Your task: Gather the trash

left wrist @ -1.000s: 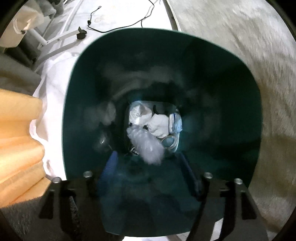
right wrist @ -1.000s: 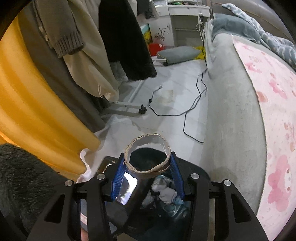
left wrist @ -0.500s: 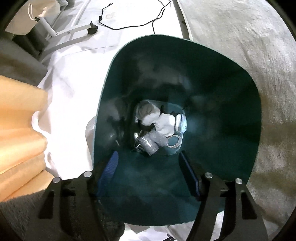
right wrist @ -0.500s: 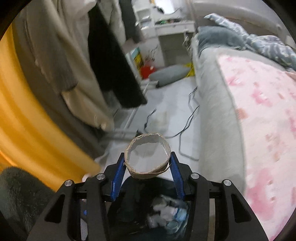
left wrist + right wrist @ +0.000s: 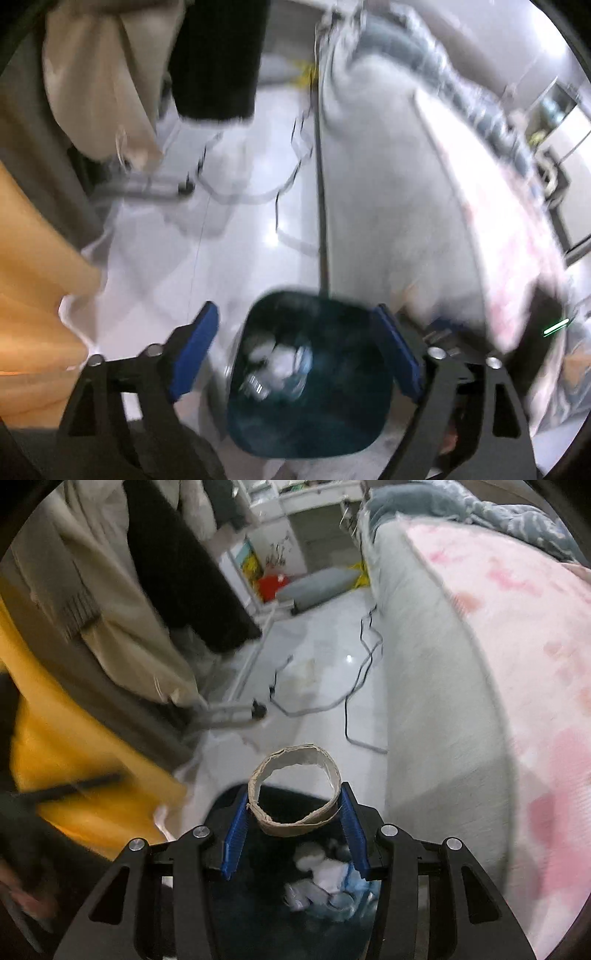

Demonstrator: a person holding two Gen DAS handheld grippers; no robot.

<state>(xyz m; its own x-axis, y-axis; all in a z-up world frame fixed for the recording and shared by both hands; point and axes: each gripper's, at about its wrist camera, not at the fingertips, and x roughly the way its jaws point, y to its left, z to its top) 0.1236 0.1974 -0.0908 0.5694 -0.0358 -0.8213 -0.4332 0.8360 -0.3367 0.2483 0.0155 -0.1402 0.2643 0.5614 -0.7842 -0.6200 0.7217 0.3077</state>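
Note:
A dark teal trash bin [image 5: 332, 424] stands on the floor beside the bed, with crumpled white tissues and wrappers [image 5: 277, 365] at its bottom. My left gripper [image 5: 295, 332] is open and empty, high above the bin. My right gripper [image 5: 293, 812] is shut on a brown cardboard tube ring [image 5: 295, 797] and holds it over the bin's mouth [image 5: 280, 805]. The bin's trash [image 5: 325, 882] shows below the ring in the right wrist view.
A grey-sided bed with a pink blanket [image 5: 498, 664] runs along the right. Hanging clothes [image 5: 129, 590] and a yellow cloth [image 5: 55, 738] fill the left. Black cables [image 5: 354, 686] and a rack foot [image 5: 236, 710] lie on the white floor [image 5: 221, 240].
My left gripper has risen far out of the bin and tilted up toward the room. My right gripper still holds the cardboard ring and now hovers over the bin.

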